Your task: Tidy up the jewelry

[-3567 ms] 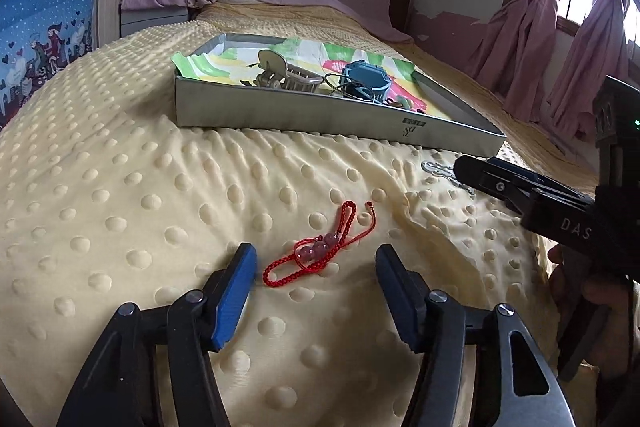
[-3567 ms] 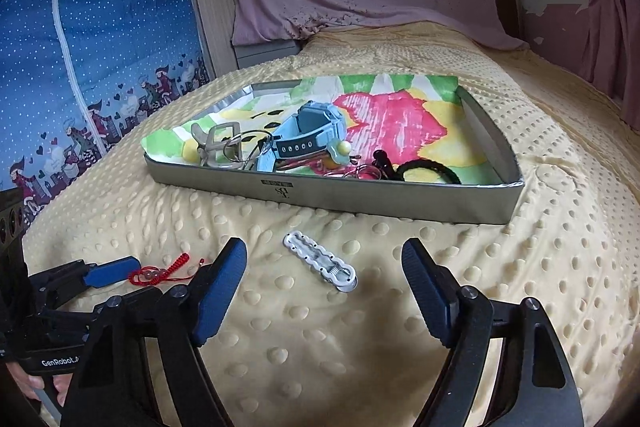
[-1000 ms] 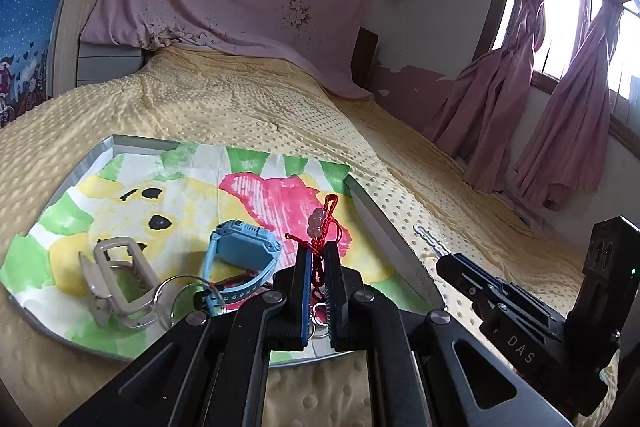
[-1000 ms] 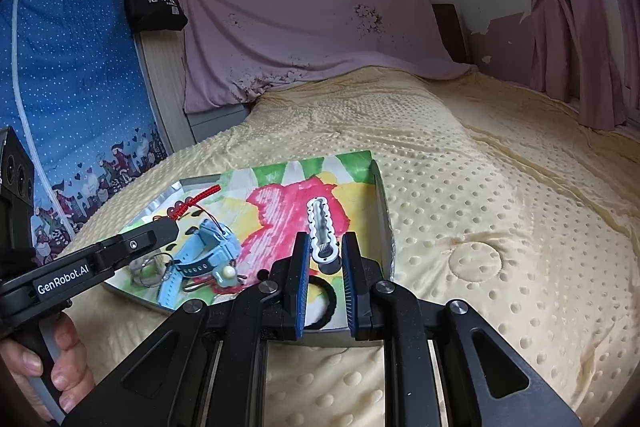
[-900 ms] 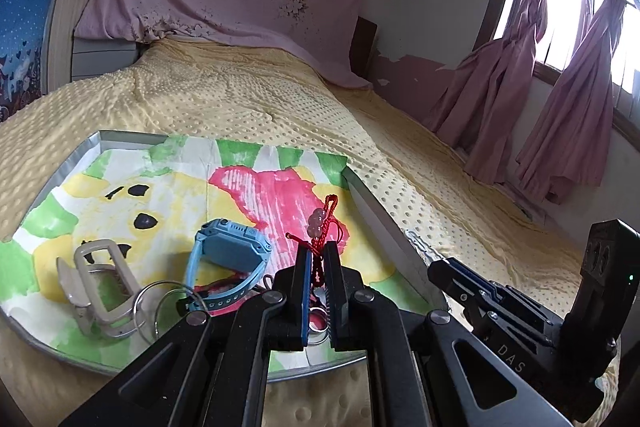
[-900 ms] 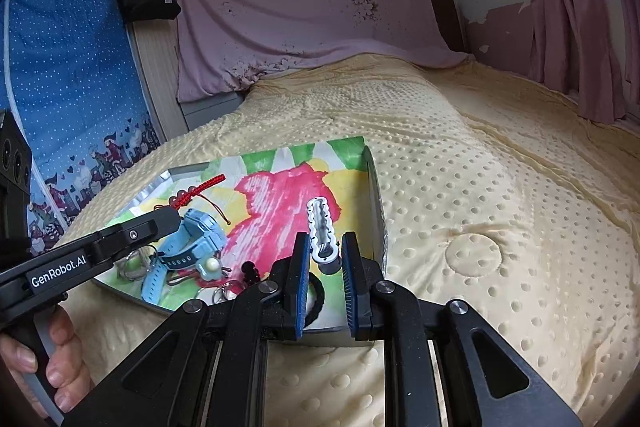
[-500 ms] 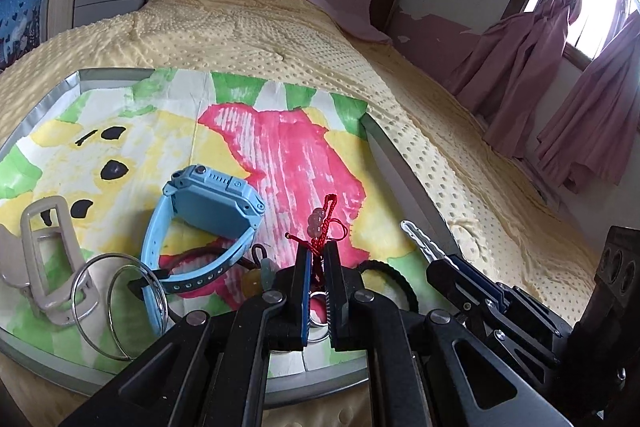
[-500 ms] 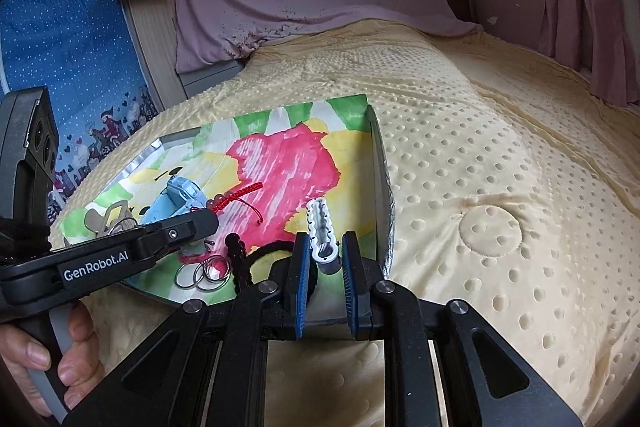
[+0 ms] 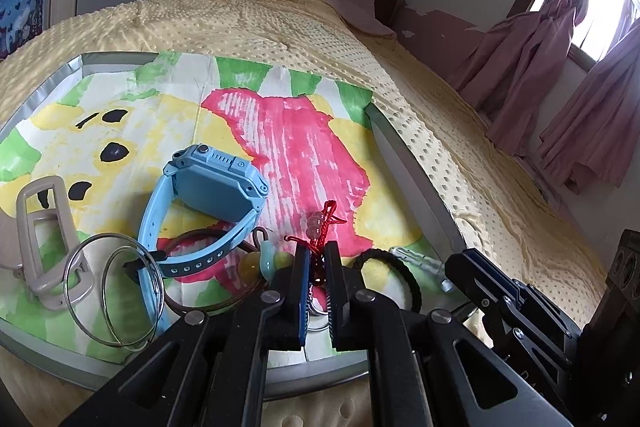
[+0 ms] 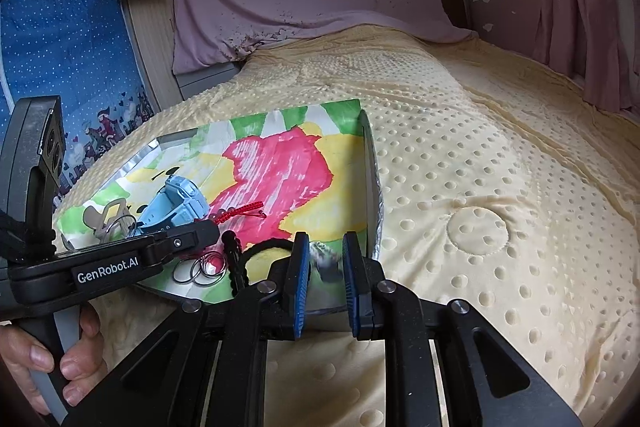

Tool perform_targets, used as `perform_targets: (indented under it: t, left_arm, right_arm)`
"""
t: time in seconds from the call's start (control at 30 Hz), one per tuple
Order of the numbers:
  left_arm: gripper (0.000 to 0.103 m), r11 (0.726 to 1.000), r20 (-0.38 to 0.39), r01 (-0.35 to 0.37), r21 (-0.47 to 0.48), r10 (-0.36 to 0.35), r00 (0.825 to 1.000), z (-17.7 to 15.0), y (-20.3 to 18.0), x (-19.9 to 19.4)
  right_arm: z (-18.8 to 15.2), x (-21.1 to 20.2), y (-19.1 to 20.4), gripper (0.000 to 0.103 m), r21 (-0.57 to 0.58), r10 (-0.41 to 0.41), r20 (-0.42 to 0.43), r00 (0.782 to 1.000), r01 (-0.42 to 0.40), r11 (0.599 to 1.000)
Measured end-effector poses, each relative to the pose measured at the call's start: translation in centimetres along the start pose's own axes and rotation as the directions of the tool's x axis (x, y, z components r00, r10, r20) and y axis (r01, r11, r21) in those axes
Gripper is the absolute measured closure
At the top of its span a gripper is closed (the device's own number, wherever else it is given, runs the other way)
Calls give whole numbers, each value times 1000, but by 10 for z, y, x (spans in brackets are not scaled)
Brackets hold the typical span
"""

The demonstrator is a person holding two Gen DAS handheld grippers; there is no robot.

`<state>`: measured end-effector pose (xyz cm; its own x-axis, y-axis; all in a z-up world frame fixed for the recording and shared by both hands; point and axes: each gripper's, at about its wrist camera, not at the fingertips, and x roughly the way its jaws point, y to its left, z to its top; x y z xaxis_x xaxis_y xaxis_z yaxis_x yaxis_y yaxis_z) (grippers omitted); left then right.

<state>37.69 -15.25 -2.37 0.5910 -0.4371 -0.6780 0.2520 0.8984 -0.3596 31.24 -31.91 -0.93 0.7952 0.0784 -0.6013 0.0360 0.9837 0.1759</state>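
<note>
- The left tool (image 9: 316,259) is clamping a red cord bracelet (image 9: 322,227) between its nearly closed blue pads, the cord's pale beads and loop sticking up above the tips.
- It is hanging low over the near part of the grey tray (image 9: 416,171), which is lying on the yellow dotted bed cover (image 9: 280,23) and is lined with a painted sheet of pink, yellow and green.
- In the right wrist view, a hand (image 10: 40,359) is gripping the handle of the left tool (image 10: 216,227), and the red cord bracelet (image 10: 240,214) is poking out from its tip above the tray (image 10: 372,163).
- The right tool (image 10: 325,259) is standing with its blue pads a narrow gap apart, and a pale metal clasp (image 10: 326,261), blurred, is sitting between them without being visibly pinched; whether it is touching the tray floor cannot be told.
- From the left wrist view, that clasp (image 9: 416,261) is showing at the near right corner of the tray, just beside a black elastic band (image 9: 400,275).
- A light blue watch (image 9: 216,195) is lying mid-tray, with two thin wire rings (image 9: 116,291) and a beige hair claw (image 9: 44,223) to its left.
- Small metal rings (image 10: 200,271) are resting near the tray's front edge.
</note>
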Motion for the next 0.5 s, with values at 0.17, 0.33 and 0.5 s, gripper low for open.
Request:
perform_targets:
  t: [0.17,0.33,0.5]
  left_arm:
    - [95,1000,4,-9,5,9,1000,-2,-1,-2]
    - [93,999,28,-19,27,18,999,-3,-5,-8]
    - [75,998,57,-19,52,16,998,-5,-10,-12]
  right_arm:
    - [1,-9,-4,87,9,-8,23,1000,7,1000]
    - [1,-18,-8,71,22,-10,60,998,9,1000]
    - [3,-25,-11,68,24,-21,94,995,19,1000]
